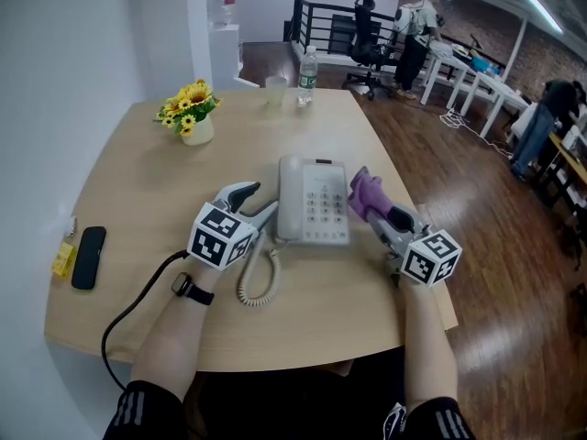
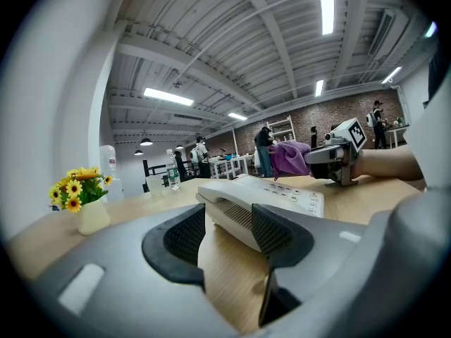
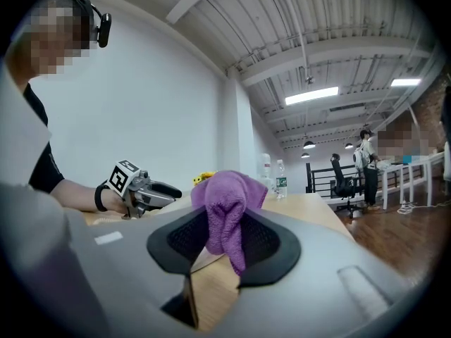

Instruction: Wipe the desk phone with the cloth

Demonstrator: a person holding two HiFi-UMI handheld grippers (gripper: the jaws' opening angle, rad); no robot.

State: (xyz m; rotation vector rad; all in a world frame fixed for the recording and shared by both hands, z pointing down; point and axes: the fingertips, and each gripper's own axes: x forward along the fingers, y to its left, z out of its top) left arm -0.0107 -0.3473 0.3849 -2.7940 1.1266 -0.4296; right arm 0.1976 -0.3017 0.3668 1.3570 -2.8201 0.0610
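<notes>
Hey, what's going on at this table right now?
A person works at a light wooden table with a gripper in each hand. The right gripper is shut on a purple fluffy cloth, held at the right edge of a white push-button desk phone. The left gripper sits open at the phone's left side, gripping nothing. Whether the cloth touches the phone cannot be told.

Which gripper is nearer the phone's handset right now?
Left. The left gripper sits just beside the handset, jaws open toward it. The right gripper, shut on the purple cloth, is across the keypad, at the opposite edge.
</notes>
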